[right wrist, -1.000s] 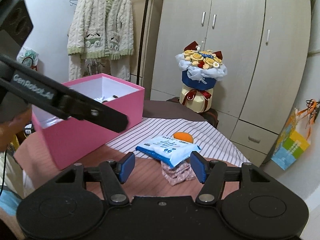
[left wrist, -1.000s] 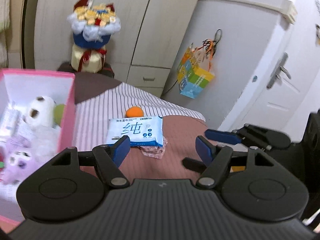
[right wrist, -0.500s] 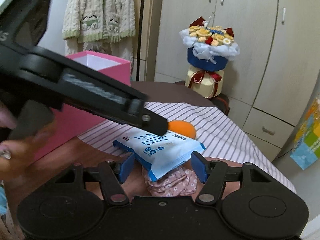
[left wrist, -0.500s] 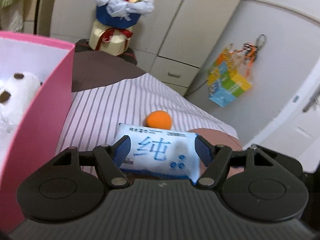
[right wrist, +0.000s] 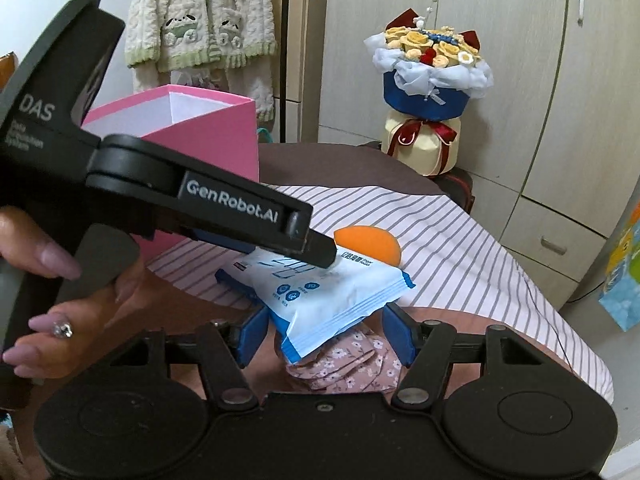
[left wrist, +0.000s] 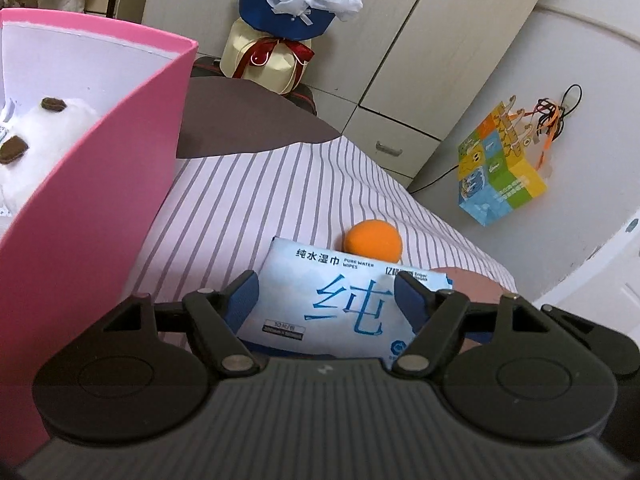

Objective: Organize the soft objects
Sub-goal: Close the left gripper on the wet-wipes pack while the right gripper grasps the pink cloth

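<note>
Your left gripper (left wrist: 326,294) straddled the wipes pack (left wrist: 340,304), jaws opening, pads not pressing (pack lay flat). Your right gripper (right wrist: 322,334) stood unclenched around its corner.

Pale-blue wipes pack (left wrist: 340,300) lies flat beside orange ball (left wrist: 374,241), overlapping floral cloth (right wrist: 344,366).

Bouquet (right wrist: 430,68), wardrobe (right wrist: 500,20), gift bag (left wrist: 498,172).

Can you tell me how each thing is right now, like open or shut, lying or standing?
Pink box: open, no lid, plush toy inside.
Wet wipes pack: sealed, lying flat on floral cloth.
Orange ball: resting behind the pack.
Left gripper: jaws opening, straddling the pack.
Right gripper: open, around pack's corner.
Cabinet doors: shut.
Bouquet: upright.
</note>
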{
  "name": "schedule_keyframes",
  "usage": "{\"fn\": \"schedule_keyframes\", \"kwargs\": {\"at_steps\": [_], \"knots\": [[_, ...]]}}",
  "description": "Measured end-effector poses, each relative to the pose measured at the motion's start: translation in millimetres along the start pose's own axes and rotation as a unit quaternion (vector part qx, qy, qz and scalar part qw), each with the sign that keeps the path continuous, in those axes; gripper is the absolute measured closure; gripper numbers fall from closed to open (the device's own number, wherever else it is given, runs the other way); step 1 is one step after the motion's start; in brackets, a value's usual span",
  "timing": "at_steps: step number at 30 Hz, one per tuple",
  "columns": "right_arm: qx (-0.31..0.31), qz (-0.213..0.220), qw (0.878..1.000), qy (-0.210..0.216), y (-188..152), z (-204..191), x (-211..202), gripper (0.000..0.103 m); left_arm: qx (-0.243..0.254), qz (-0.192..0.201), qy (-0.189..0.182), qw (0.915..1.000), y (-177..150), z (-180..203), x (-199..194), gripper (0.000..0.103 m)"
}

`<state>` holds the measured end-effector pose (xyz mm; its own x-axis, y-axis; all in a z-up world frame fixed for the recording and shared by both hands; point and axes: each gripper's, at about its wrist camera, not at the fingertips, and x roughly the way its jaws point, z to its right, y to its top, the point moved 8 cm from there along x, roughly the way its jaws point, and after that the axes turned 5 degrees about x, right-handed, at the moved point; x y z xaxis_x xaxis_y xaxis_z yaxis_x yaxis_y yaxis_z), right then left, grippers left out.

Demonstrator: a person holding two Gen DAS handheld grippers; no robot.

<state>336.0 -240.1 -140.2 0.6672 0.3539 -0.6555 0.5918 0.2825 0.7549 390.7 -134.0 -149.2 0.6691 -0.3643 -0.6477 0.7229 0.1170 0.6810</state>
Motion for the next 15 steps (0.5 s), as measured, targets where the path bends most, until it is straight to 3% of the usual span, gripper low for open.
{"fn": "schedule_keyframes", "kwargs": {"at_steps": [9, 15], "knots": [[0.010, -0.014, 1.000, 0.014, -1, -4, 10, 0.035, -0.025, -0.031, 0.013, 0.9991, -1, -8, 8, 0.025], [-0.010, -0.040, 0.999, -0.008, 2, -10, 21, 0.035, -0.039, -0.046, 0.014, 0.9980, -2, -14, 12, 0.024]]}}
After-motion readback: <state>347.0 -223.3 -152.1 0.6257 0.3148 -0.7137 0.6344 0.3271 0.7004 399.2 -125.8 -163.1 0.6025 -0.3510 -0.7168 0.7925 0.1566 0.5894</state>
